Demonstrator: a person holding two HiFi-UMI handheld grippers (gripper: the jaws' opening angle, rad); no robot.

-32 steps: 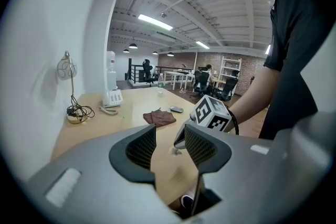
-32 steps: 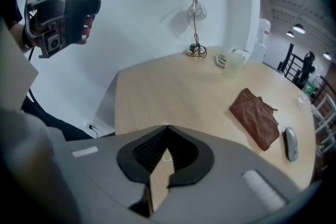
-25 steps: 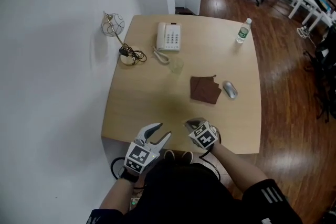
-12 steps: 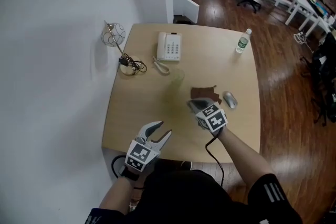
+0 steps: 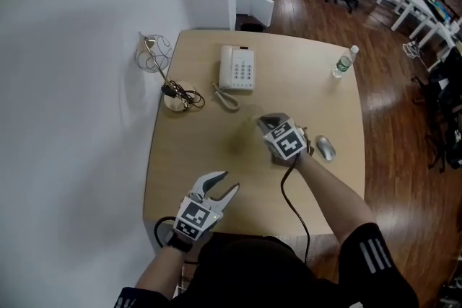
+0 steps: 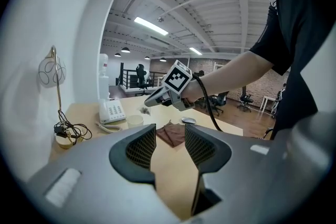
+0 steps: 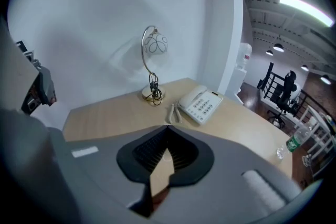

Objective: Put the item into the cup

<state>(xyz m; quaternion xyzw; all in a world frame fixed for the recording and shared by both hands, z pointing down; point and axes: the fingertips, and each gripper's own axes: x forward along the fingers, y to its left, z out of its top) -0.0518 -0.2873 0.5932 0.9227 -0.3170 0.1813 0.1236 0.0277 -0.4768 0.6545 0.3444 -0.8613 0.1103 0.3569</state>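
A pale translucent cup [image 6: 135,120] stands mid-table, in front of the phone; it is faint in the head view [image 5: 249,110]. A brown cloth [image 6: 173,134] lies just right of it, mostly hidden in the head view under my right hand. My right gripper [image 5: 264,120] hovers above the cloth with its jaws shut, tips pointing at the cup. I see nothing between its tips [image 7: 168,127]. My left gripper [image 5: 224,184] rests at the table's near edge, open and empty [image 6: 170,141].
A white phone [image 5: 238,68] with a coiled cord sits at the back. A wire lamp [image 5: 154,48] and its cable-wrapped base [image 5: 175,99] stand by the wall. A grey mouse [image 5: 325,148] lies right of my hand, and a water bottle [image 5: 343,63] is far right.
My right gripper has travelled from the near table edge forward over the brown cloth, towards the cup, staying shut. The left gripper has stayed put.
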